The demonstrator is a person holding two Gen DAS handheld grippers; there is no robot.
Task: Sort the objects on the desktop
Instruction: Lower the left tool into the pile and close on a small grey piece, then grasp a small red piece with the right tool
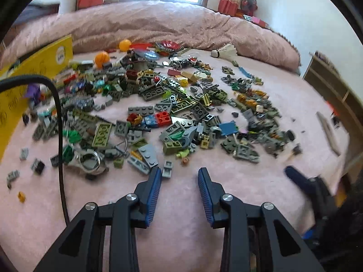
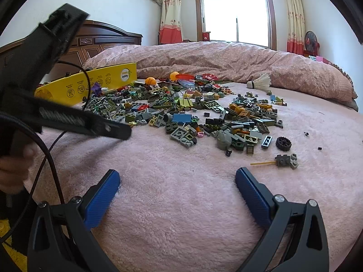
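Observation:
A wide pile of small building bricks (image 1: 172, 104) (image 2: 192, 115), mostly grey and green, is spread over a pink blanket (image 1: 181, 204). My left gripper (image 1: 180, 172) hovers at the pile's near edge, open, with nothing between its blue pads. A small grey brick (image 1: 167, 170) lies just beside its left fingertip. A metal watch (image 1: 89, 162) lies to its left. My right gripper (image 2: 177, 174) stands wide open over bare blanket, short of the pile. In the right wrist view the left gripper (image 2: 123, 132) reaches in from the left, held by a hand (image 2: 13, 167).
A yellow box (image 1: 34, 68) (image 2: 90, 86) stands at the pile's left. Orange balls (image 1: 102, 59) and a shuttlecock (image 1: 226, 52) (image 2: 261, 82) lie at the back, before a folded quilt (image 1: 181, 27). A black wheel (image 2: 283, 144) lies apart. A black cable (image 1: 60, 124) hangs left.

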